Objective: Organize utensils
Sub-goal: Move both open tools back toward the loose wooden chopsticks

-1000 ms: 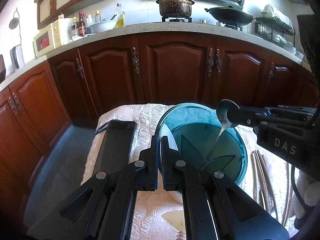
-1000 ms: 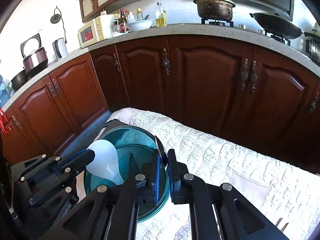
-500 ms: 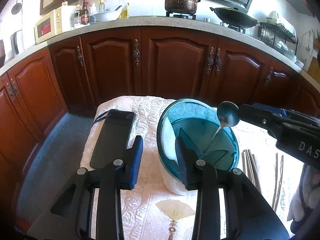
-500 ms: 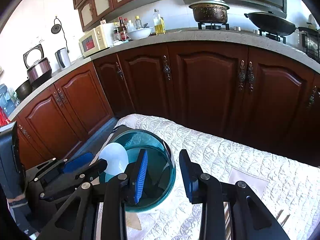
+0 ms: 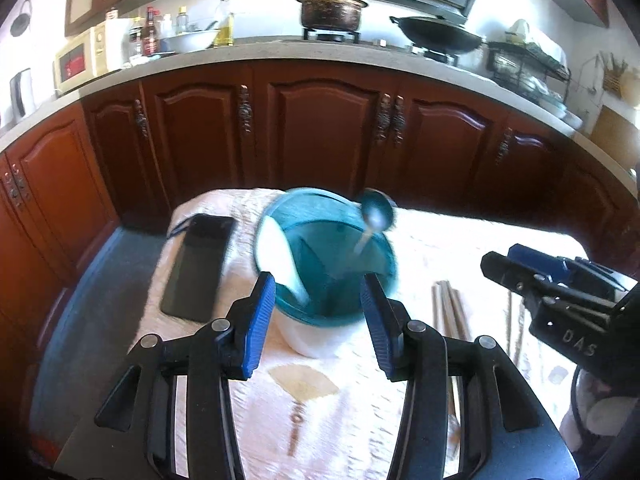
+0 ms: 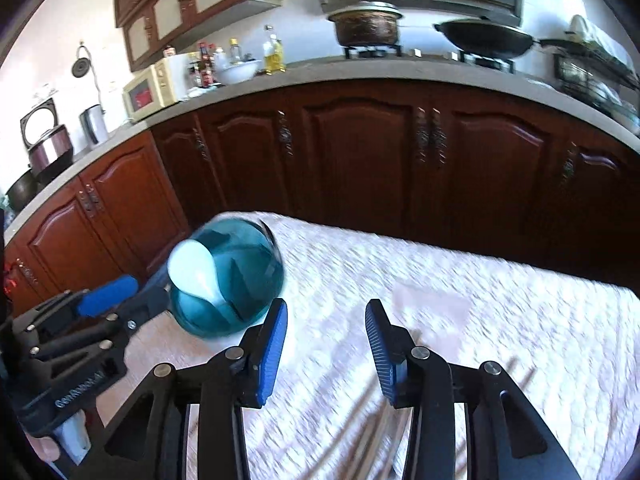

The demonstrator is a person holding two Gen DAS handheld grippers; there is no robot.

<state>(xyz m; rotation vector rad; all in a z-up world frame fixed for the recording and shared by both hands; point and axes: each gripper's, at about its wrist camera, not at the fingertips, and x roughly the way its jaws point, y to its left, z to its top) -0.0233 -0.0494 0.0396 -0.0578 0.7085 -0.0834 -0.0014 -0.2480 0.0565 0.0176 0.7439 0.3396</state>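
We see 2 spoons standing in the teal utensil holder [image 5: 326, 264] on the cloth-covered worktop [image 5: 460, 240]: a white spoon [image 5: 280, 256] leaning against its left wall and a metal spoon [image 5: 376, 216] with its bowl above the right rim, so both sit handle-down where the dividers keep them upright. Our left hand-held gripper [image 5: 318, 320] hangs just in front of the holder with its jaws spread wide and nothing between the pads; our right hand-held gripper [image 6: 326, 344] is over bare cloth to the right of the holder, jaws parted and equally empty. We judge this as the release after 2 drop-offs, with the chopsticks [image 5: 448, 312] lying on the cloth to the right as the likely next items. A black tray [image 5: 198, 268] lies flat to the left of the holder. Compared with 1 second ago, both sets of jaws have just been opening off the spoon handles they pinched, and both hand-held grippers have drawn back from the holder.
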